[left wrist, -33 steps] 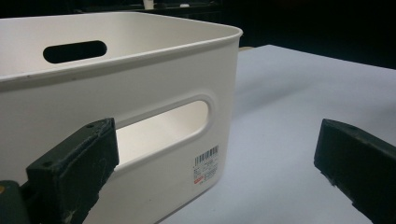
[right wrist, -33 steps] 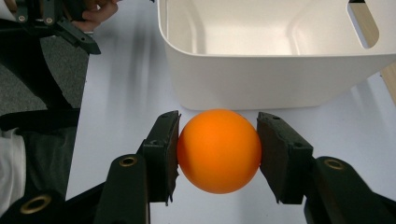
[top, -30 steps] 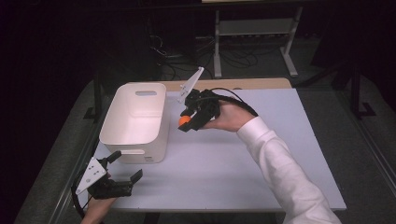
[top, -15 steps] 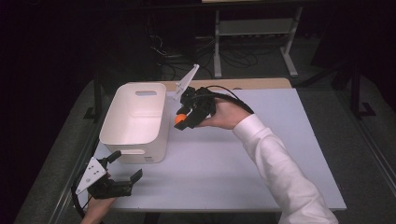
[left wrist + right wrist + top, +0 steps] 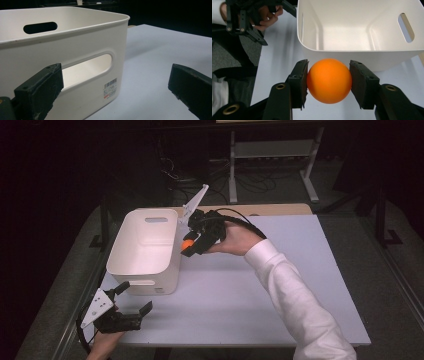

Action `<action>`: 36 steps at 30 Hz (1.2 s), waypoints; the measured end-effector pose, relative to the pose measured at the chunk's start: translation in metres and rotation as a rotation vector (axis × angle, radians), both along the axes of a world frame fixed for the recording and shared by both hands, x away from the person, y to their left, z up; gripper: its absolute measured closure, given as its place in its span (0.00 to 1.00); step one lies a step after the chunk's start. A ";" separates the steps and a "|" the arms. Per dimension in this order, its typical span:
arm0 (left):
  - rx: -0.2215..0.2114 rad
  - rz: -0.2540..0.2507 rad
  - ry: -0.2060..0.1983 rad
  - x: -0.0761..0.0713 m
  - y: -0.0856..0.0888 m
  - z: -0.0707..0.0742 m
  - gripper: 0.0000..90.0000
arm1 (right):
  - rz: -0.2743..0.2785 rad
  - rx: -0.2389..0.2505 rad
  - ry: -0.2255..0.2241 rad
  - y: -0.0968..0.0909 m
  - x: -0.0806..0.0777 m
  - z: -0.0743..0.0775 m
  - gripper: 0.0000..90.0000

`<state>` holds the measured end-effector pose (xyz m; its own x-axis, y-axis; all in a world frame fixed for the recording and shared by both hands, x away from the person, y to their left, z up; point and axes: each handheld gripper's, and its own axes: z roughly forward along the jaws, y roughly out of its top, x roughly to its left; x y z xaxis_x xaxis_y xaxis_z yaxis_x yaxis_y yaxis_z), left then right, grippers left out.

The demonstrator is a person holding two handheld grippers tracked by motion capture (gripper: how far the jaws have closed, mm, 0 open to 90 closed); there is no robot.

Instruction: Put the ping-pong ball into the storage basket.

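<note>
Surroundings: counter and background fixtures

The pale, flat counter (image 5: 300, 285) has a light wooden strip (image 5: 280, 209) running along its far edge. Behind it, on the dark floor, stands a white metal shelf frame (image 5: 272, 150) with two upright legs on flat feet. A tangle of dark cables (image 5: 200, 177) lies on the floor just left of the frame. Black metal stand legs (image 5: 382, 215) stand at the counter's right side.
</note>
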<state>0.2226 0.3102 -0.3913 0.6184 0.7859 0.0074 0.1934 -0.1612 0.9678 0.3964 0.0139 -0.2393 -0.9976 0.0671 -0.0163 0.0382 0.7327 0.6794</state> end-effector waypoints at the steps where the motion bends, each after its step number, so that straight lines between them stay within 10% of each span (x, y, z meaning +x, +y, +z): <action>1: 0.001 -0.001 0.001 0.000 0.000 0.000 0.00 | 0.000 0.004 0.004 0.001 0.000 0.001 0.55; 36: 0.003 0.000 -0.006 0.000 0.001 0.000 0.00 | 0.105 0.010 0.040 0.063 0.007 0.009 0.55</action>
